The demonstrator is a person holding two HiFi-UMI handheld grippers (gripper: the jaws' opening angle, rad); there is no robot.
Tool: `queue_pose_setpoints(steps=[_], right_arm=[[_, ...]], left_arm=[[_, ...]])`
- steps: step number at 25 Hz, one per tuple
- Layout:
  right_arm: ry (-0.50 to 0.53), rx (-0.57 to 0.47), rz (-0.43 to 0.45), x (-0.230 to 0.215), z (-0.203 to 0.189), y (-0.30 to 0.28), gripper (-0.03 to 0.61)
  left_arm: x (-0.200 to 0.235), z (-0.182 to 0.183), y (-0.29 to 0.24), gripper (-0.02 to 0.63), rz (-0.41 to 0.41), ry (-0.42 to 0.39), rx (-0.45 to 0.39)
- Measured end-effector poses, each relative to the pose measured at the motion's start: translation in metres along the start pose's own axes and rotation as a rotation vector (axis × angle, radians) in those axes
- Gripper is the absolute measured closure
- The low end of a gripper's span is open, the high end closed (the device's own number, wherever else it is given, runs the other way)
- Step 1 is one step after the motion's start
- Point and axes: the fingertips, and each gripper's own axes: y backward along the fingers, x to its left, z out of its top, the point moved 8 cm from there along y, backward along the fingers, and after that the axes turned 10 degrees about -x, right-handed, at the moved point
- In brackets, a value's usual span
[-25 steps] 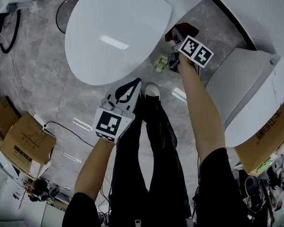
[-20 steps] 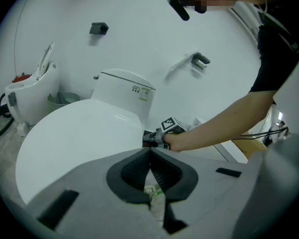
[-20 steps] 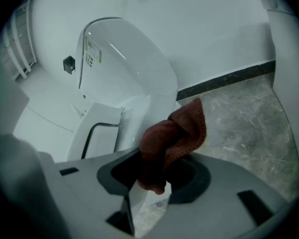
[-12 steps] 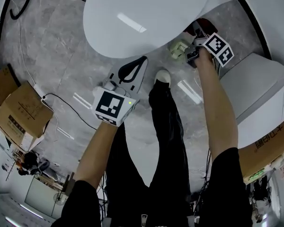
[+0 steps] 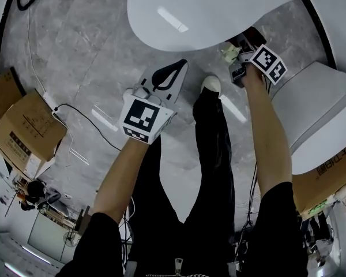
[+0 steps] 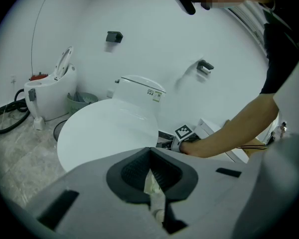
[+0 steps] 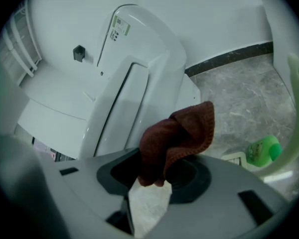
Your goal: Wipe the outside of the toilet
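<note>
- Two claws are in use, one in each of the person's hands, above black trouser legs [image 5: 210, 172] and a white shoe [image 5: 210, 84] on the grey marbled floor [image 5: 75, 56].
- Nearest, the left claw [image 6: 149, 153] has its jaws brought together with the tips meeting, and it grips nothing. It hangs in the air near the front edge of the toilet lid [image 5: 219, 10], apart from it.
- On the other side, the right claw [image 7: 157, 169] is clamped on a red-brown cloth [image 7: 182, 133], which bunches up above the jaws.
- That claw sits low at the side of the toilet, under the edge of the lid. The cloth is held in front of the toilet's white side; whether it touches cannot be told.
- Just beside the right claw, a green bottle [image 7: 261, 151] stands on the floor.
- Behind the closed lid rises the toilet's tank [image 6: 137, 91], set against the white wall.
- Further out, another white fixture [image 5: 311, 108] stands to the right beside a cardboard box [image 5: 326, 180].
- More boxes [image 5: 29, 134] lie to the left.
- Farthest off, a second toilet [image 6: 50, 91] with its lid up stands by the wall, with a bin [image 6: 82, 102] next to it.
</note>
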Motion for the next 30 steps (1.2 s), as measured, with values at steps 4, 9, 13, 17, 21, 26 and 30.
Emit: queue_pose_setpoints(steps=[4, 9, 13, 17, 21, 26, 30], right_arm=[[0.026, 0.008, -0.014, 0.013, -0.031, 0.008, 0.439], [0.11, 0.036, -0.001, 0.035, -0.074, 0.013, 0.439], [0.21, 0.075, 0.015, 0.058, -0.108, 0.015, 0.439], [0.231, 0.09, 0.02, 0.078, -0.137, 0.014, 0.439], [0.24, 0.123, 0.02, 0.099, -0.162, 0.011, 0.439], [0.273, 0.17, 0.042, 0.126, -0.191, 0.003, 0.439], [0.29, 0.193, 0.066, 0.152, -0.213, -0.009, 0.439]], left_arm=[[0.013, -0.007, 0.026, 0.615, -0.013, -0.003, 0.002], [0.036, -0.017, 0.061, 0.615, -0.002, -0.001, 0.004], [0.052, -0.024, 0.086, 0.615, 0.012, 0.005, 0.01], [0.068, -0.031, 0.111, 0.615, 0.032, 0.008, 0.016], [0.082, -0.036, 0.133, 0.615, 0.057, 0.023, 0.012], [0.1, -0.04, 0.157, 0.615, 0.088, 0.038, 0.002], [0.115, -0.042, 0.175, 0.615, 0.113, 0.049, 0.0]])
